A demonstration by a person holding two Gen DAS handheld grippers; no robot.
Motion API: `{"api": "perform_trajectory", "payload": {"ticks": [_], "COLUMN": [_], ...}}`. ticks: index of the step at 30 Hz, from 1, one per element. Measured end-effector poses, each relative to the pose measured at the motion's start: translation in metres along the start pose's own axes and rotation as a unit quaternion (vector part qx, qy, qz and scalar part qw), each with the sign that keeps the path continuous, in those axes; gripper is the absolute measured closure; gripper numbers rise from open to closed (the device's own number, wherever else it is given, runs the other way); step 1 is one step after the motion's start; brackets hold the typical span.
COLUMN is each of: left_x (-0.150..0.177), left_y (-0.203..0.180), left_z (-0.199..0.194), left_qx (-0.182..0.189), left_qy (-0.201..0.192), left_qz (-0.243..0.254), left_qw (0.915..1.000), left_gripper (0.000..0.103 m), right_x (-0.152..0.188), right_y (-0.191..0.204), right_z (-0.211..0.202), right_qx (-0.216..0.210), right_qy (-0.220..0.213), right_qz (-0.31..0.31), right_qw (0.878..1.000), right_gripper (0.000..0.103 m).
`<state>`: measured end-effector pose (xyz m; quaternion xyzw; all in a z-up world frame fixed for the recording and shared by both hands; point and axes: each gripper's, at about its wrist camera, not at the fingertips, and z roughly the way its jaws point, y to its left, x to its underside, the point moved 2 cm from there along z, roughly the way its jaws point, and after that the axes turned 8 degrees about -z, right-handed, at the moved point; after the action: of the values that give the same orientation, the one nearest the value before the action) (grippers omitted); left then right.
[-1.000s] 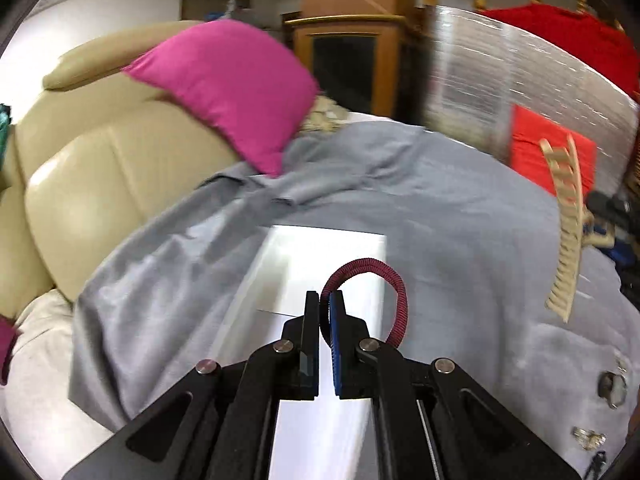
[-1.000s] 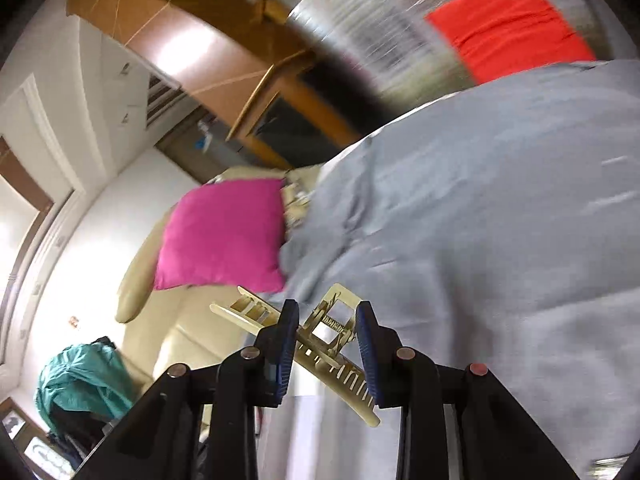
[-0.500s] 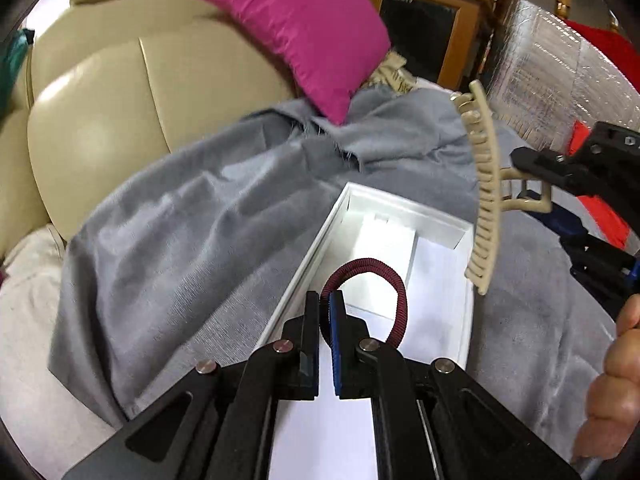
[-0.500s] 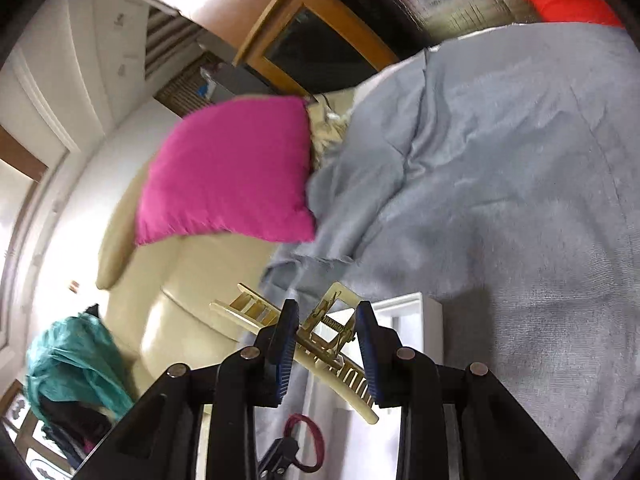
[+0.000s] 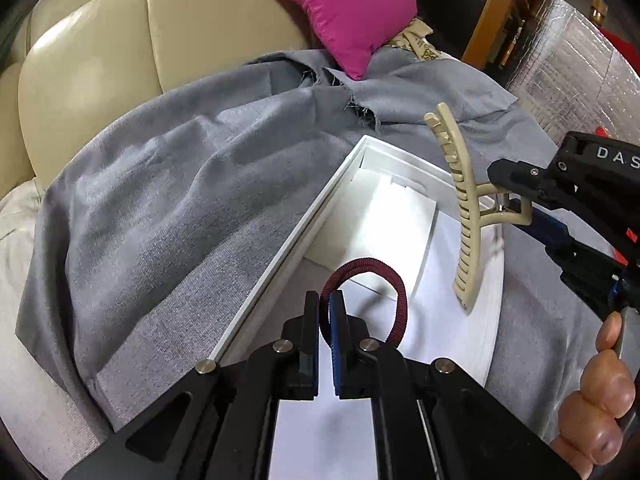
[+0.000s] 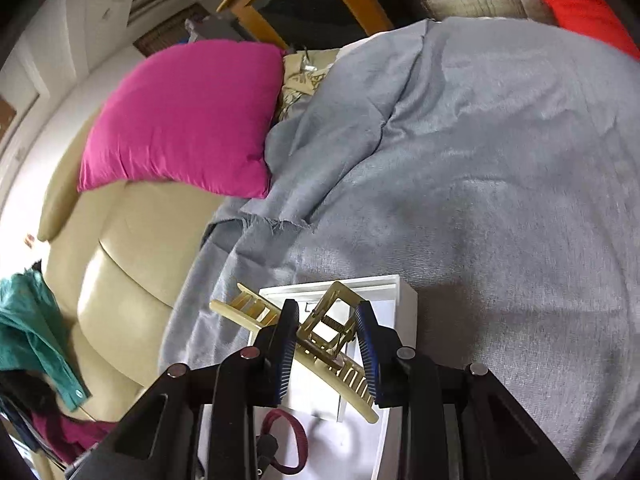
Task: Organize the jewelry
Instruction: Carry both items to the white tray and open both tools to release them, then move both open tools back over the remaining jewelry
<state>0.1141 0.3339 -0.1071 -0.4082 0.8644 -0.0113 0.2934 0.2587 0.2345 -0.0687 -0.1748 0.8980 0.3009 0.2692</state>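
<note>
My left gripper point(image 5: 325, 308) is shut on a dark red hair tie point(image 5: 394, 284) and holds it over the near part of an open white box point(image 5: 288, 248). My right gripper point(image 6: 327, 328) is shut on a beige claw hair clip point(image 6: 332, 336). In the left wrist view the clip point(image 5: 464, 216) hangs over the box's right side, held by the right gripper point(image 5: 516, 200) coming in from the right. The right wrist view shows the box point(image 6: 404, 296) below the clip and the hair tie point(image 6: 296, 436) lower down.
The box sits on a grey cloth point(image 5: 160, 200) spread over a surface. A beige leather sofa point(image 5: 100, 60) with a magenta cushion point(image 5: 344, 4) stands behind. A silver foil sheet point(image 5: 580, 60) is at the far right. A teal garment point(image 6: 28, 320) hangs at the left.
Both grippers have moved in over the white box. The clip has come down closer to the box's right side. The hair tie stays gripped.
</note>
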Motion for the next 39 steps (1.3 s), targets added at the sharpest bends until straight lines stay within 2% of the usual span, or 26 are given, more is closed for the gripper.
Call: {"api": "perform_trajectory", "payload": {"ticks": [7,8,9,11,12,16,19,22,24,26,29,34,39], "left_x": [0.001,0.0,0.0,-0.001,-0.001,-0.002,-0.005,-0.007,-0.007,-0.002,0.011,0.046,0.104], "left_y": [0.005,0.006,0.007,0.008,0.008,0.005,0.004,-0.003,-0.012,-0.025,-0.045,-0.089,-0.139], "left_z": [0.009,0.01,0.01,0.007,0.006,-0.002,-0.008,-0.027,-0.043,-0.063,-0.086,-0.115,-0.13], "left_qx": [0.0,0.002,0.003,0.003,0.006,0.008,0.006,0.008,0.017,0.021,0.04,0.095,0.14], "left_qy": [0.025,0.027,0.028,0.026,0.025,0.017,0.005,-0.029,-0.062,-0.103,-0.139,-0.158,-0.151], "left_qz": [-0.011,-0.013,-0.014,-0.014,-0.014,-0.008,-0.006,0.008,0.028,0.057,0.097,0.161,0.245], "left_qw": [0.9996,0.9995,0.9995,0.9996,0.9996,0.9998,1.0,0.9995,0.9976,0.9929,0.9847,0.9696,0.9475], "left_gripper": [0.095,0.09,0.081,0.066,0.063,0.063,0.063,0.06,0.047,0.041,0.04,0.033,0.031], "right_x": [0.001,0.001,0.002,0.004,0.005,0.008,0.006,0.006,0.01,0.018,0.037,0.084,0.139], "right_y": [0.017,0.019,0.02,0.021,0.02,0.017,0.014,0.008,0.002,-0.009,-0.035,-0.107,-0.184], "right_z": [0.014,0.016,0.019,0.025,0.026,0.024,0.007,-0.025,-0.052,-0.086,-0.142,-0.244,-0.336], "right_qx": [0.024,0.025,0.027,0.033,0.034,0.029,0.019,0.011,0.005,0.004,0.014,0.055,0.104], "right_qy": [0.019,0.022,0.027,0.038,0.038,0.034,0.013,-0.018,-0.037,-0.056,-0.077,-0.102,-0.127], "right_qz": [-0.04,-0.041,-0.042,-0.042,-0.041,-0.031,-0.027,-0.021,-0.018,-0.02,-0.018,0.004,0.052], "right_qw": [0.999,0.999,0.998,0.998,0.998,0.998,0.999,1.0,0.999,0.998,0.997,0.993,0.985], "right_gripper": [0.07,0.068,0.066,0.048,0.047,0.047,0.047,0.047,0.047,0.047,0.047,0.047,0.047]}}
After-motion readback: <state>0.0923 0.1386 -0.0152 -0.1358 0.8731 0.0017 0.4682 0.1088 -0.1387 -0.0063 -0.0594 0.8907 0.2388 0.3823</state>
